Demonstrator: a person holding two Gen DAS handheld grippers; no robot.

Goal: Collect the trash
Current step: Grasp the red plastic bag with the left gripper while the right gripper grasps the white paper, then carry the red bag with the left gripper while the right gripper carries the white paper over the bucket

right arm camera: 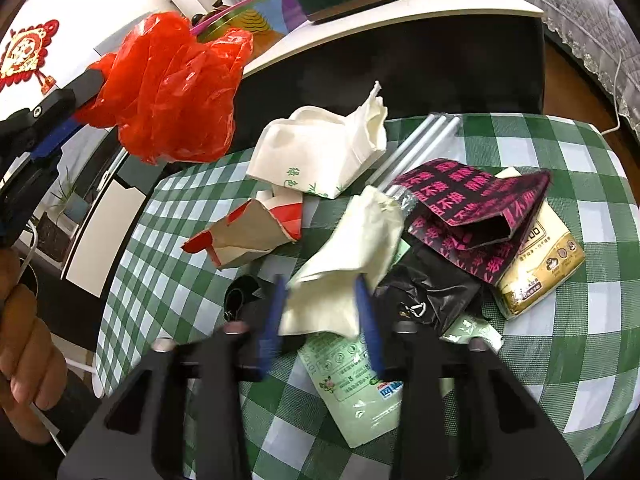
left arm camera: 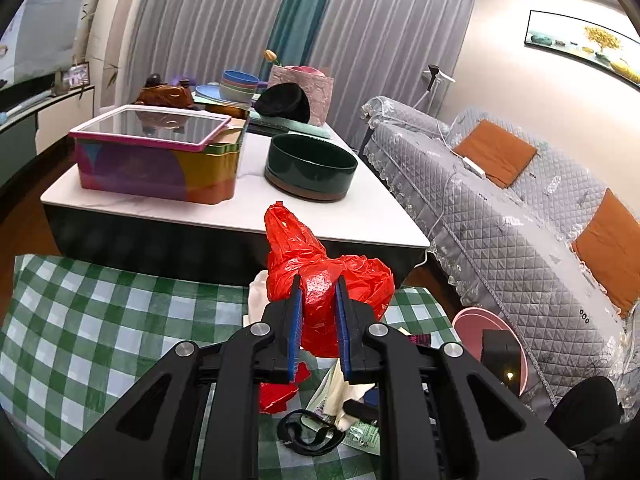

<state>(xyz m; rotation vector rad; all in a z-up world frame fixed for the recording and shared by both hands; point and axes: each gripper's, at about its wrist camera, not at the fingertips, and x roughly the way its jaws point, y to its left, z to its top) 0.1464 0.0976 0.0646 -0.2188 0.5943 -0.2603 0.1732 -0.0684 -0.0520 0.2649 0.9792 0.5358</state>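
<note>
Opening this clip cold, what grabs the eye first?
The crumpled red plastic bag, pinched in the left gripper and lifted above the green checked cloth. Next, the litter heap on that cloth, where the right gripper closes on a cream paper wrapper.

Pale green packet [right arm camera: 356, 384] shows "101", rest unreadable

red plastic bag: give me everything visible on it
The red bag is thin, glossy, crinkled plastic, bunched into a loose wad with one twisted end poking upward. It is clamped between the blue pads of the left tool and hangs clear above the checked cloth. From the right wrist view it hangs at upper left, apart from the litter pile. A separate red scrap lies below it. Whether anything is inside cannot be told.
</note>
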